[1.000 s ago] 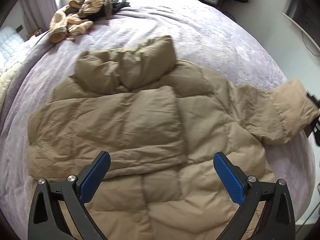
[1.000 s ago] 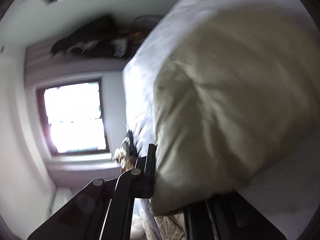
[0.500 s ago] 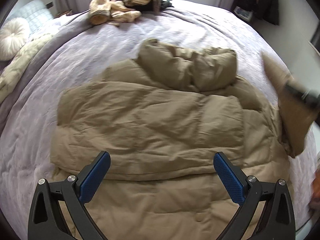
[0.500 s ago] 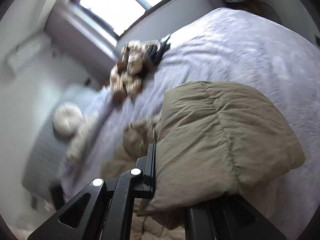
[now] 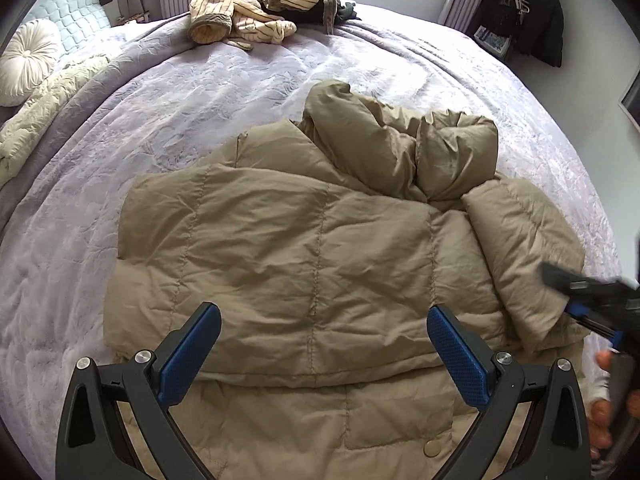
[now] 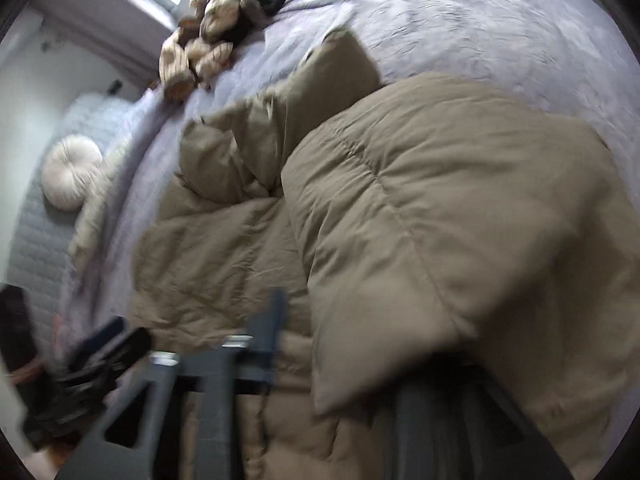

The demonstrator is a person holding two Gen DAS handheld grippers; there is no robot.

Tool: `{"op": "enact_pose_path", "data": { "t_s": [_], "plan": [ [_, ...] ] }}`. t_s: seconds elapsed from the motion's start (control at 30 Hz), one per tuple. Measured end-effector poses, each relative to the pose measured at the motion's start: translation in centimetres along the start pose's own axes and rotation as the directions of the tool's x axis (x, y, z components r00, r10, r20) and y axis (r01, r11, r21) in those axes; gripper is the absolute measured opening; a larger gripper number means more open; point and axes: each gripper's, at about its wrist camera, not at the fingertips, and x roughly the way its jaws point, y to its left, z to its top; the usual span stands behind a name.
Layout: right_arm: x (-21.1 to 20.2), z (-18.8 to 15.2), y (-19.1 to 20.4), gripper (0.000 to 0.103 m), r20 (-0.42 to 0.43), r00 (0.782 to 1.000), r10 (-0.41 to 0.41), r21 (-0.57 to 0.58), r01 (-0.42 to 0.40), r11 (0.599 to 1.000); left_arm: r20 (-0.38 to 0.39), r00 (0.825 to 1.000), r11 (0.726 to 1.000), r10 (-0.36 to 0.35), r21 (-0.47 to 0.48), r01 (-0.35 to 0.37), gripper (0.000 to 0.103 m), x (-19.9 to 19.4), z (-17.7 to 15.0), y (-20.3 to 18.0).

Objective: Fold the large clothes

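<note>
On the lilac bedspread point(image 5: 208, 112), the tan puffer jacket point(image 5: 304, 248) is lying spread flat with one sleeve already folded across the chest, and we are laying the second sleeve point(image 5: 520, 248) inward over it. The right gripper point(image 5: 588, 304) is sitting at that sleeve's cuff end, its jaws having just been opening; in the right wrist view the cuff is draping between them, looking released, not pinched. The left gripper point(image 5: 320, 352) is hovering over the hem, jaws spread wide and empty. To do this well, we are judging the sleeve should land parallel to the first one, cuff inside the jacket's outline, before the right tool backs off without dragging fabric. The left can be pressing the puffy stack flat, since it will likely spring up. A striped clothes pile point(image 5: 256, 4) is sitting well apart at the far edge.
</note>
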Motion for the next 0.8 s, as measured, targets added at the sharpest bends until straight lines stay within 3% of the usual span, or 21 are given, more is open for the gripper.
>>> {"op": "enact_pose_path", "data": {
  "t_s": [0.17, 0.23, 0.27, 0.3, 0.33, 0.43, 0.53, 0.63, 0.77, 0.8],
  "plan": [
    [-4.4, -0.7, -4.1, 0.071, 0.146, 0.988, 0.050, 0.232, -0.084, 0.969, -0.007, 1.000, 1.000, -0.023, 0.000, 0.023, 0.103, 0.4, 0.6, 0.5],
    [-4.7, -0.4, -6.7, 0.050, 0.181, 0.981, 0.063, 0.345, -0.124, 0.930, -0.014, 0.998, 0.998, -0.066, -0.014, 0.065, 0.103, 0.4, 0.9, 1.0],
    [-4.9, -0.2, -7.4, 0.025, 0.198, 0.978, 0.067, 0.377, -0.139, 0.916, -0.017, 0.996, 0.996, -0.088, -0.023, 0.088, 0.103, 0.4, 0.9, 1.2],
    [-4.7, 0.3, -7.3, 0.014, 0.210, 0.975, 0.067, 0.389, -0.147, 0.909, -0.019, 0.993, 0.993, -0.115, -0.032, 0.115, 0.103, 0.4, 1.0, 1.6],
    [-4.7, 0.7, -7.2, 0.013, 0.226, 0.972, 0.066, 0.384, -0.152, 0.911, -0.018, 0.990, 0.990, -0.140, -0.038, 0.139, 0.103, 0.3, 1.2, 1.9],
    [-5.0, 2.2, -3.5, 0.011, 0.250, 0.967, 0.056, 0.231, -0.115, 0.966, 0.000, 0.980, 0.978, -0.201, -0.055, 0.200, 0.103, -0.1, 1.7, 3.2],
    [-4.2, 2.9, 1.4, 0.011, 0.222, 0.971, 0.093, 0.042, -0.105, 0.994, 0.026, 0.961, 0.956, -0.275, -0.093, 0.277, 0.103, -0.6, 2.5, 4.6],
    [-2.6, 2.2, 6.6, 0.011, 0.148, 0.980, 0.130, -0.153, -0.107, 0.982, 0.045, 0.925, 0.911, -0.377, -0.161, 0.379, 0.103, -1.0, 3.2, 6.8],
    [0.8, -0.1, 10.4, 0.013, 0.016, 0.991, 0.132, -0.265, -0.123, 0.956, 0.041, 0.885, 0.863, -0.463, -0.205, 0.461, 0.103, -1.0, 3.7, 8.4],
    [1.7, -0.7, 11.0, 0.017, -0.023, 0.993, 0.115, -0.280, -0.117, 0.953, 0.032, 0.873, 0.850, -0.487, -0.211, 0.482, 0.103, -0.8, 3.7, 8.5]
  ]
}}
